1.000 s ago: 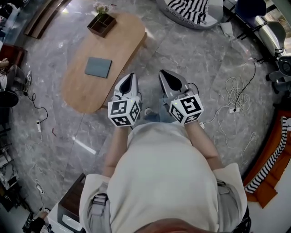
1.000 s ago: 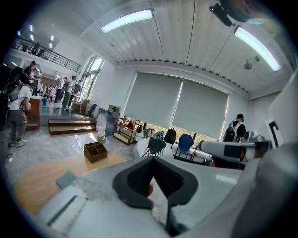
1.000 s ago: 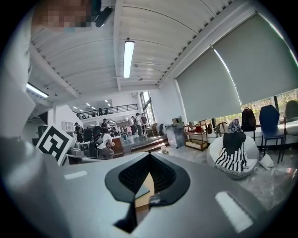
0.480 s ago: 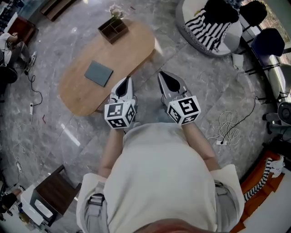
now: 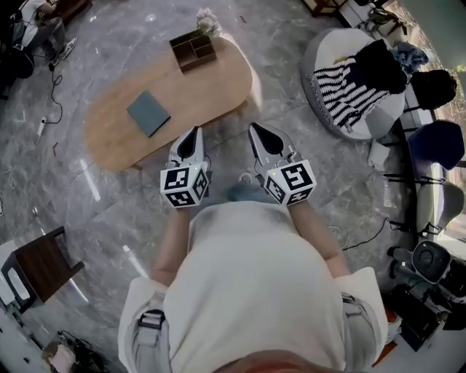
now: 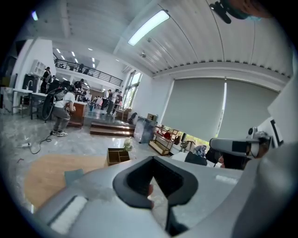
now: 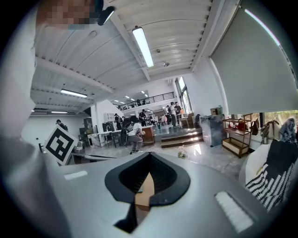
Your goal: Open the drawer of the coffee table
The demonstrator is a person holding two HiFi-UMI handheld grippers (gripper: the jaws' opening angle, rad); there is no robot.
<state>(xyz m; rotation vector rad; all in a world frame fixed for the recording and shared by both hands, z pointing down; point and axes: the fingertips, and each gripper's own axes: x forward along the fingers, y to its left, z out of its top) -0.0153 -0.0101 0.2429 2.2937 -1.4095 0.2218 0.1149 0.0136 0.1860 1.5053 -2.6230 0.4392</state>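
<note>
The left gripper (image 5: pixel 194 132) has its jaws pressed together with nothing between them. In the left gripper view the closed jaws (image 6: pixel 151 160) frame only a glimpse of floor. The right gripper (image 5: pixel 253 127) is likewise closed and empty. In the right gripper view (image 7: pixel 149 155), a strip of pale wood shows through the opening behind its tips. Both grippers are held side by side in front of the person's chest, a little apart, each with its marker cube nearest the body.

In the head view, the left gripper's tip lies over the near long edge of the coffee table (image 5: pixel 211 84). The right gripper's tip sits just off the table's right end, above the marble floor (image 5: pixel 291 124). The coffee table is an oval wooden one standing just ahead of the person, running from lower left to upper right. Its drawer cannot be made out from here.

A grey-blue book (image 5: pixel 148 113) lies on the tabletop towards the left end. A dark wooden compartment tray (image 5: pixel 193 51) sits at the far right end, with a small bunch of flowers (image 5: pixel 207 22) at its far corner.

A round seat draped with a striped cloth (image 5: pixel 348 84) stands to the right, well apart from the table. A dark side table (image 5: pixel 40 266) stands at the lower left.
</note>
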